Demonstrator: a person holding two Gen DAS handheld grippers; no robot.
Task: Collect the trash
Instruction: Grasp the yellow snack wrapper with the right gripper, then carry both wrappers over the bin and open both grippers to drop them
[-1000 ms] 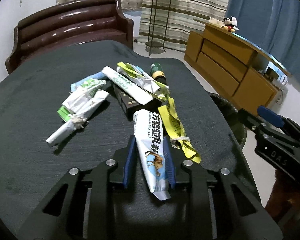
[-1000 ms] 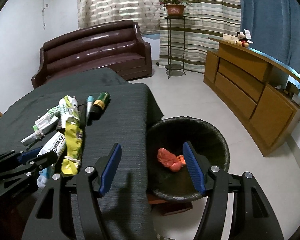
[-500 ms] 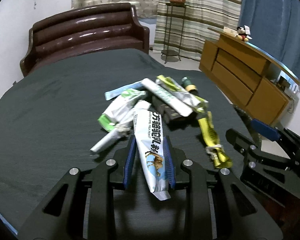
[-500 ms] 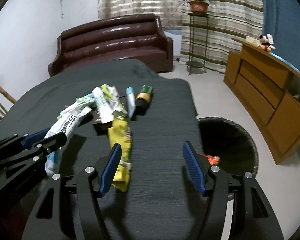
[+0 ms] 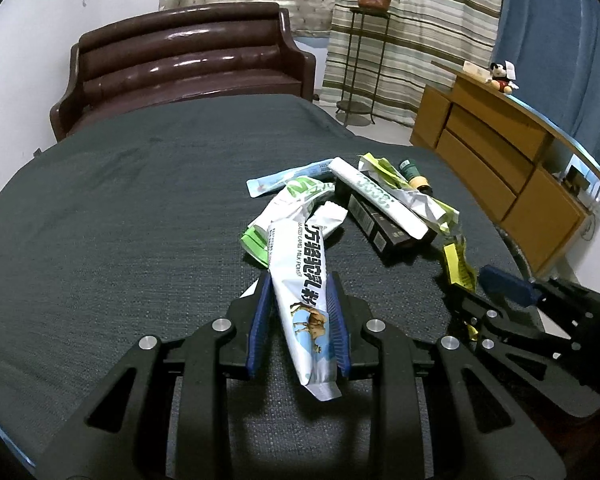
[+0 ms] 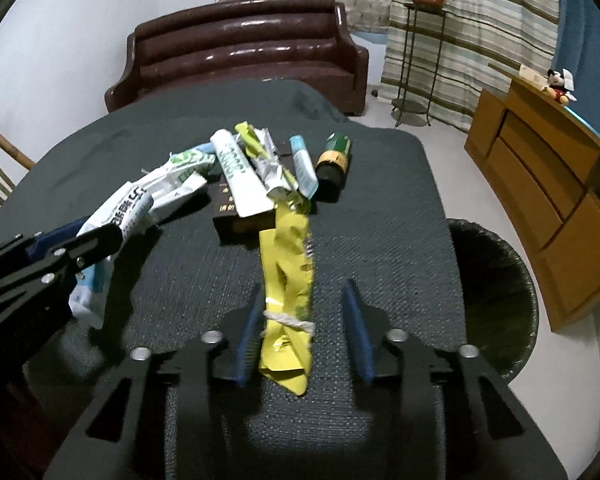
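The left hand-held gripper (image 5: 298, 320) is clenched on a white milk-powder packet (image 5: 302, 280), which hangs clear above the dark surface (image 5: 120, 220). The right hand-held gripper (image 6: 304, 328) has just been closing; its jaws straddle a yellow wrapper (image 6: 286, 276) lying toward the surface's right edge, not yet pinching it. The rubbish pile (image 6: 244, 168) lies behind, and the bin (image 6: 496, 292) stands just off the right edge.

On the white sachet (image 5: 305, 280) we read large Chinese characters beside small print, "CAMEL MILK POWDER", above a camel picture; print on the neighbouring wrappers stays illegible to us.
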